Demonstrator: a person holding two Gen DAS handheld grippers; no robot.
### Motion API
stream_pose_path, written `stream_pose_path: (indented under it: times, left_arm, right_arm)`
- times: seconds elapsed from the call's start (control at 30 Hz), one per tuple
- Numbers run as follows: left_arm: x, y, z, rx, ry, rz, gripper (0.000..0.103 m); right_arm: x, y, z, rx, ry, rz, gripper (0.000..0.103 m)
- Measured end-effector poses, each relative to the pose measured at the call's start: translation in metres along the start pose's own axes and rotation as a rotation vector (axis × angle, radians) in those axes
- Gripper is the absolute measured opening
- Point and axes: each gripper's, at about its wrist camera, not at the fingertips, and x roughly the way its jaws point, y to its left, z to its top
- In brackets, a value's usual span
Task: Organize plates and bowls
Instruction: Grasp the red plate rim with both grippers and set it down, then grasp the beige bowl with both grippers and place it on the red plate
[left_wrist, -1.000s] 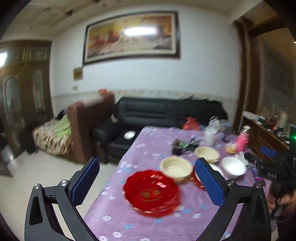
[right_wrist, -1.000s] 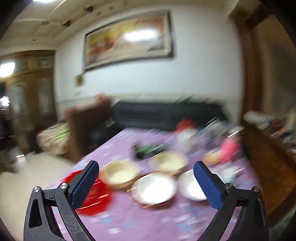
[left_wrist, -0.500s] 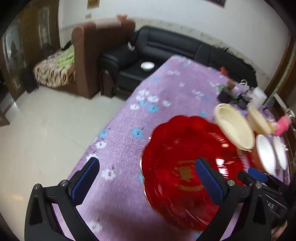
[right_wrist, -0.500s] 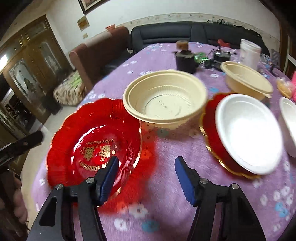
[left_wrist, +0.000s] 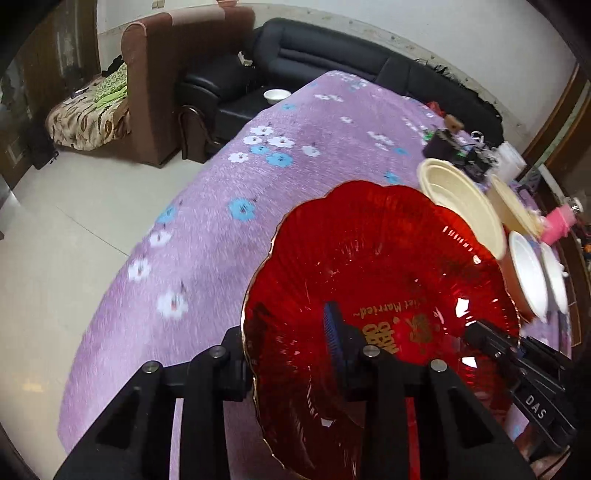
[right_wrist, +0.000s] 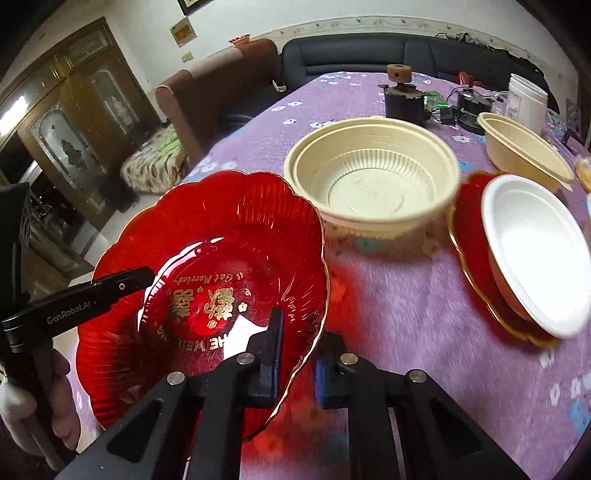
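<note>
1. The left tongs (left_wrist: 291, 354) are closed onto the left rim of the red plate (right_wrist: 207, 288): one blue pad lies on the inside face, the other finger sits outside the rim.
2. That red plate, scalloped with gold lettering, looks tilted and lifted at the near left of the purple-clothed worktop (right_wrist: 406, 306), held from both sides.
3. The right tongs (right_wrist: 295, 365) pinch the plate's right rim, nearly closed, one finger inside and one outside.
4. Just beyond the plate sits a cream bowl (right_wrist: 373, 184), apparently two nested.
5. Right of it a white bowl (right_wrist: 535, 251) rests on a second red plate (right_wrist: 469, 236); another cream bowl (right_wrist: 524, 151) stands behind.
6. Judging progress: early. One plate is in hand, nothing clearly sorted; plates probably need stacking together, and the bowls nesting by kind.
</note>
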Motion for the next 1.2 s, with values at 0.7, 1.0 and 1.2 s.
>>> stream_pose_path:
  times: [0.7,1.0,1.2]
  left_arm:
    - [-0.105,-0.038,0.014,0.041,-0.184,-0.036,0.078]
    - [-0.023,-0.108,0.098,0.114,0.058,-0.124,0.078]
    - [0.068,-0.129,0.121,0.081,0.203,-0.129,0.077]
  right_arm:
    - [-0.073,-0.056,-0.009,-0.056,-0.138,-0.056,0.036]
    - [-0.055,-0.112,0.087,0.029,-0.146,-0.084,0.036]
    - [-0.003,-0.113,0.126,-0.003,-0.054,-0.081,0.036]
